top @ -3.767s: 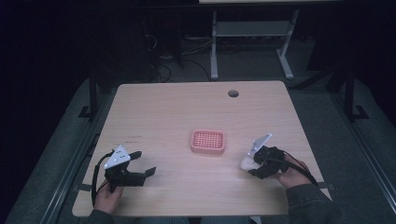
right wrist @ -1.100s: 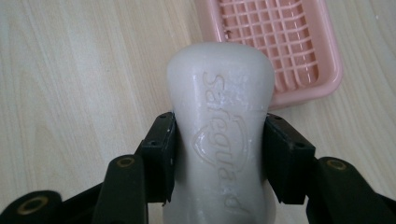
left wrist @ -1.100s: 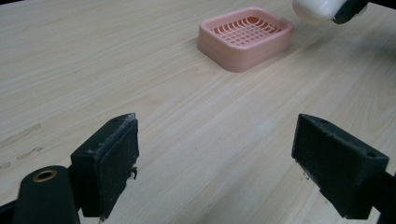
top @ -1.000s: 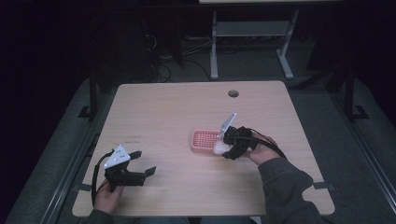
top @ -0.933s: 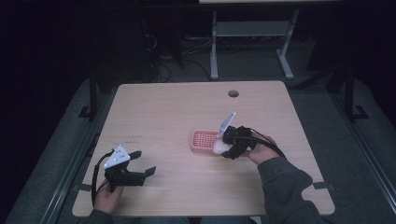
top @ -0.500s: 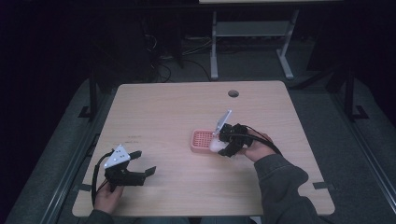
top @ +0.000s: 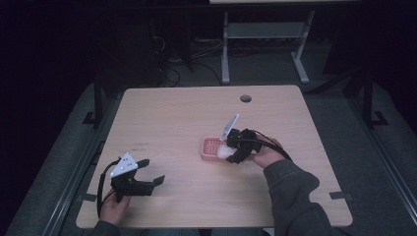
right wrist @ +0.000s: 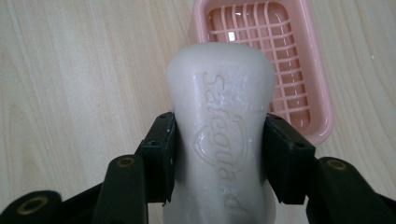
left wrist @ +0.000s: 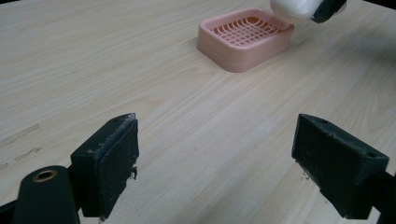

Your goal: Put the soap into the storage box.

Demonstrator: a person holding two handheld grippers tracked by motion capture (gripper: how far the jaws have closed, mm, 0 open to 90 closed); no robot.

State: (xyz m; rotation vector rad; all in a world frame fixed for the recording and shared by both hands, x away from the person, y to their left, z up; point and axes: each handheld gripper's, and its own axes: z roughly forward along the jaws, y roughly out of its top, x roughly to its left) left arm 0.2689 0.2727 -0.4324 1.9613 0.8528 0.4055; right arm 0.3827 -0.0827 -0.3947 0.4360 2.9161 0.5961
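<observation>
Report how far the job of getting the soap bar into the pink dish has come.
Done: the right gripper is shut on the white soap bar and holds it at the near edge of the pink soap dish, as the high view also shows. In hand: the bar is clamped in the air, partly over the dish. Left: lower it onto the grid and let go. The left gripper is open and apart from the dish.

A pale wooden surface (top: 172, 123) has a round hole (top: 245, 98) near its far edge; behind it stands a grey metal frame (top: 265, 34) among cables (top: 172, 73) on the floor.
</observation>
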